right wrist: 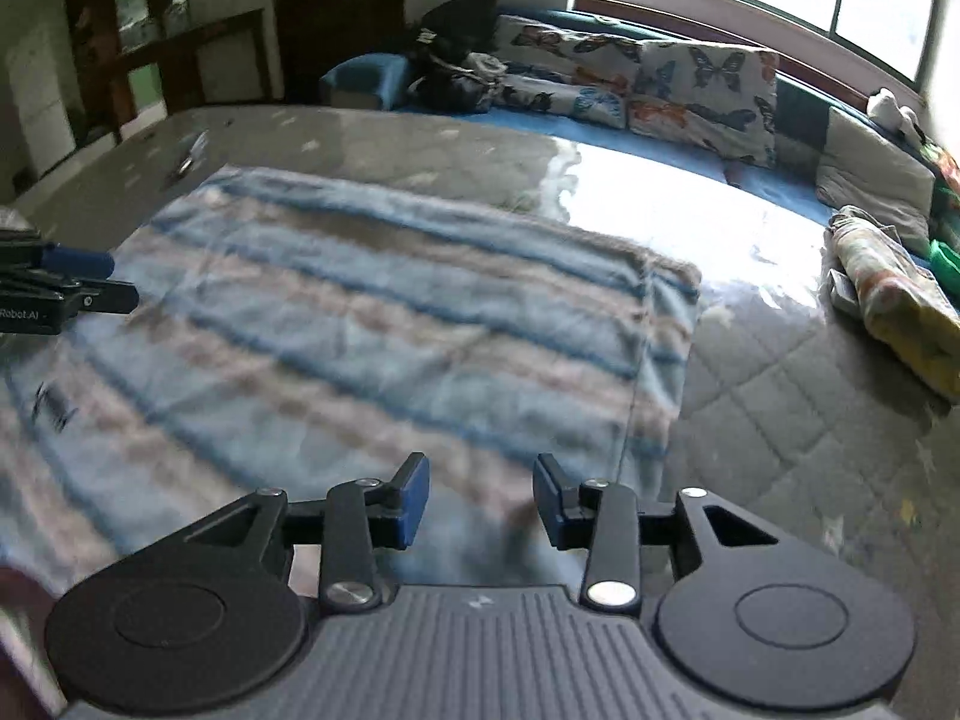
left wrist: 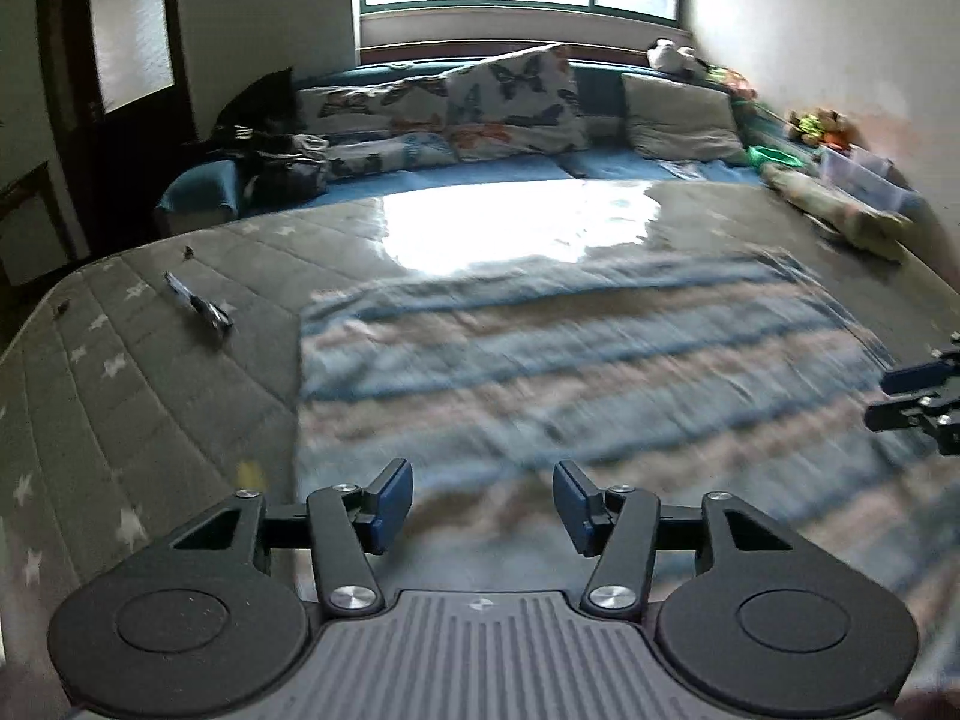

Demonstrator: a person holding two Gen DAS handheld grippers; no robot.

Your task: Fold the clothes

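One striped blue and pink cloth (left wrist: pixel 570 360) lies flat on the bed (left wrist: pixel 150 396), just ahead of both the left gripper (left wrist: pixel 483 504) and the right gripper (right wrist: pixel 481 501), whose jaws are apart and hold nothing.

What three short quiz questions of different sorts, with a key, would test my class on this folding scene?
1. True or false: the left gripper is clamping the striped cloth.
2. The striped cloth lies on: A) the floor B) the quilted mattress C) a chair.
3. What pattern do the pillows show?

Key: 1 false, its jaws stand open with nothing held; 2 B; 3 butterflies.
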